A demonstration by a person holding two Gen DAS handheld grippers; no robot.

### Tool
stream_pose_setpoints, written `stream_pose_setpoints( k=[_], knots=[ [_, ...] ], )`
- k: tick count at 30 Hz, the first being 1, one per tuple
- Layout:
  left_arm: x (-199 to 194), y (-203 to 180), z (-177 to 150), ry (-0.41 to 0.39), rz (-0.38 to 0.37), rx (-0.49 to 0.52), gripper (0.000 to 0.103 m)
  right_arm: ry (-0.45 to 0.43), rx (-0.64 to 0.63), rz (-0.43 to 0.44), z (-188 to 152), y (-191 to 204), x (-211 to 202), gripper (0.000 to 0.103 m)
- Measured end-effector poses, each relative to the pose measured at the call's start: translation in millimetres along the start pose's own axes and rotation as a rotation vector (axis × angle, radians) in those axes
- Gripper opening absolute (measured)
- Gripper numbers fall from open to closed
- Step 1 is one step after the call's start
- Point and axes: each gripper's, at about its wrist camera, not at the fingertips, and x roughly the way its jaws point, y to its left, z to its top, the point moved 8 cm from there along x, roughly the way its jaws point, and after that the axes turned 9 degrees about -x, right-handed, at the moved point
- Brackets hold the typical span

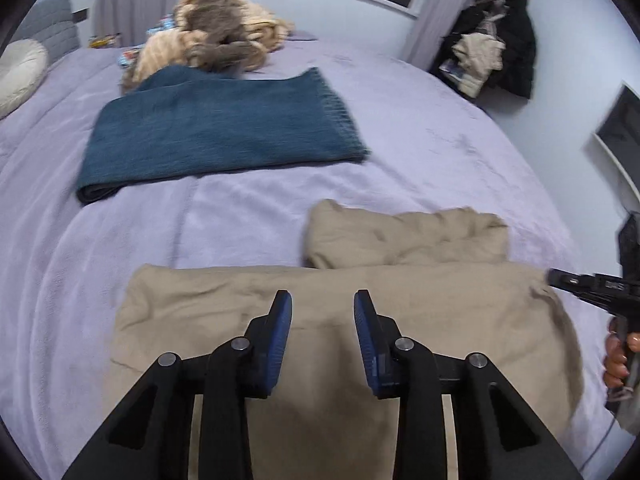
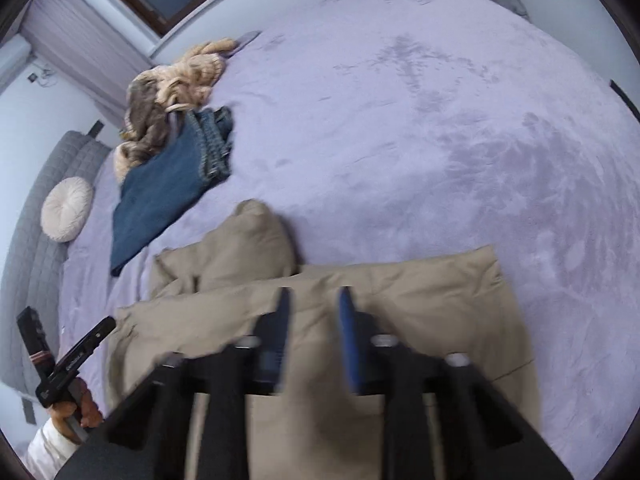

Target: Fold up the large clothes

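Two sets of tongs are hanging over one garment, and we are looking along both of them at a wide bed. Its lilac bedspread (image 1: 240, 216) is showing a soft, brushed nap with darker stroke marks. The beige garment (image 1: 440, 304), smooth woven cloth with shallow creases, is lying flat at the near edge of the bed as a broad band, and a puffier folded part of it is bunching up on its far side. Farther back a teal knitted throw (image 1: 216, 132) is lying folded into a rectangle, ribbed and fringed along one end, and beyond it a shaggy tan and grey heap (image 1: 216, 36) is sitting crumpled. A round, pleated cream cushion (image 1: 20, 64) is leaning against a grey quilted headboard. The left gripper (image 1: 322, 300) is standing narrowly apart, its ridged blue pads facing each other with only beige cloth showing behind the gap and nothing pinched between them. The right gripper (image 2: 314, 296) is blurring in its own view, yet its jaws are also showing a narrow gap above the same garment, nearer its other end. We cannot tell whether any fingertip is touching the cloth.
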Motion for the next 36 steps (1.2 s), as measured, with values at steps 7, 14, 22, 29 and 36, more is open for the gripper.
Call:
stream_pose_setpoints(
  k=[7,14,22,29,36],
  knots=[
    [82,-17,-26,0.068,0.075,0.082,0.035,0.102,-0.199,-0.069,-24,24,82,0.000],
    [80,2,-16,0.052,0.101,0.070,0.035,0.122,-0.192,-0.012,-15,14,91,0.000],
    [39,113,-5,-0.025,0.297,-0.085,0.035,0.021,-0.041,-0.245,-16,-81,26,0.000],
    [68,135,-5,0.004,0.370,-0.133,0.035,0.051,0.129,-0.282,-18,-130,47,0.000],
    [22,124,-13,0.036,0.379,-0.160,0.035,0.046,0.131,-0.286,-16,-101,5,0.009]
  ],
)
